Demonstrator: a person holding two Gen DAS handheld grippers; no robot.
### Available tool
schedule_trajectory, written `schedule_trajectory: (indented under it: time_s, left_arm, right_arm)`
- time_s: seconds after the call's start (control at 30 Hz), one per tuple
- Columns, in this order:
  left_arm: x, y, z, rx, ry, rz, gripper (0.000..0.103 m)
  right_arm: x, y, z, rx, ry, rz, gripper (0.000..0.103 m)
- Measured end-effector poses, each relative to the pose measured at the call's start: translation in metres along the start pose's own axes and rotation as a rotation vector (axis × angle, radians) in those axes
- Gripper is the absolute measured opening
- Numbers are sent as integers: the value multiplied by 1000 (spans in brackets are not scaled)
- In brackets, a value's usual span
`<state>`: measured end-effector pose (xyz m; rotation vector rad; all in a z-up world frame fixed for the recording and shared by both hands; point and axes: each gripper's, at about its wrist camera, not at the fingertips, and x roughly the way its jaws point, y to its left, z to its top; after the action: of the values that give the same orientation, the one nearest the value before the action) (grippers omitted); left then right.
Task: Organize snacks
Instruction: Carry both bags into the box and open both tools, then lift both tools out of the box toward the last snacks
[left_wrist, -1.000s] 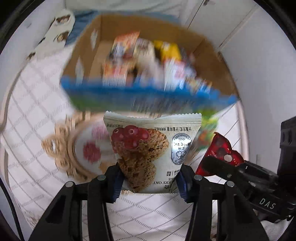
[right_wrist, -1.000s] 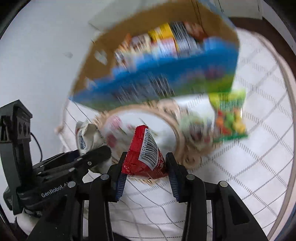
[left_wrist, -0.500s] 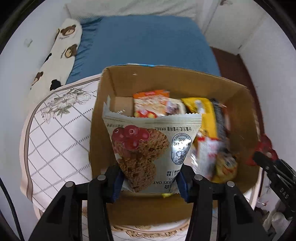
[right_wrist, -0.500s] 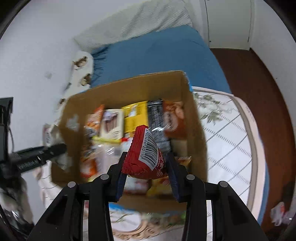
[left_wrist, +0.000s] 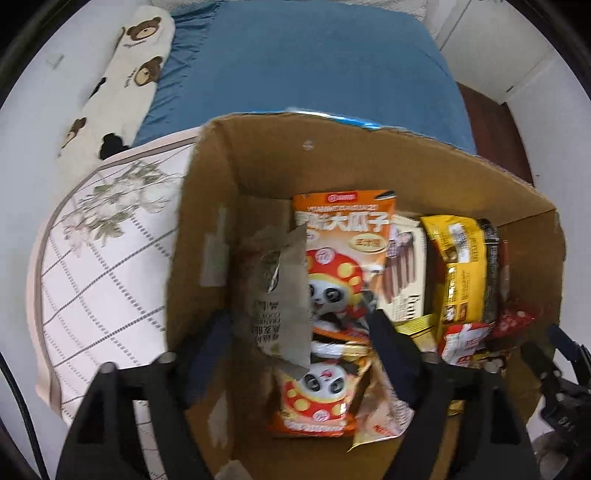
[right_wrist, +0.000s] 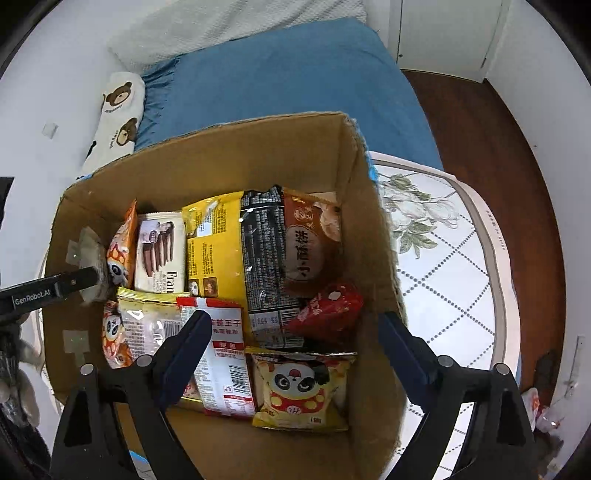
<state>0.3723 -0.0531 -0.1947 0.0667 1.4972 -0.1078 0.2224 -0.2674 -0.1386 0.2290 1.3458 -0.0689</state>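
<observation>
Nearest the right wrist camera, the right gripper (right_wrist: 291, 341) points down into the cardboard box (right_wrist: 207, 155), its jaws opening wide with nothing pressed between the pads; the red packet (right_wrist: 327, 314) lies loose beyond and between them, against the box's right wall, resting on the black packet (right_wrist: 264, 254); just under the fingers lie a white-and-red packet (right_wrist: 225, 354) and a yellow panda packet (right_wrist: 301, 387); further in stand a yellow bag (right_wrist: 214, 243), a brown bag (right_wrist: 310, 243) and a white box of chocolate sticks (right_wrist: 160, 254). In the left wrist view the left gripper (left_wrist: 299, 334) also points down over the box's left side, jaws opening and the pads clear of the pale oat-cookie packet (left_wrist: 280, 291), which shows blurred and tilted between them, free of both fingers, in front of the orange panda bag (left_wrist: 345, 236); whether it has touched the box floor cannot be told; a smaller panda packet (left_wrist: 319, 398) lies nearer the camera below it. The box stands on a round table with a white checked, flower-printed cloth (left_wrist: 99, 258); beyond the box lies a blue bed (left_wrist: 303, 62), with a bear-print pillow (left_wrist: 122, 81) along its left edge against the white wall; brown floor (right_wrist: 491, 147) shows at the right.
</observation>
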Motion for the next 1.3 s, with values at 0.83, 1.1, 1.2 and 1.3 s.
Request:
schedule_trajectory:
  time_s: [0.83, 1.1, 1.2, 1.3]
  left_arm:
    - [-57, -15, -69, 7, -245, 14, 92]
    - [-91, -16, -112, 20, -342, 18, 92]
    - [-103, -15, -129, 21, -378, 15, 92]
    - [-118, -15, -146, 23, -413, 11, 92]
  right_arm:
    - [-40, 34, -28, -84, -81, -24, 98]
    - [-74, 45, -58, -120, -155, 4, 98]
    - [-90, 47, -73, -127, -191, 6, 98]
    - [-104, 47, -87, -129, -223, 10, 98]
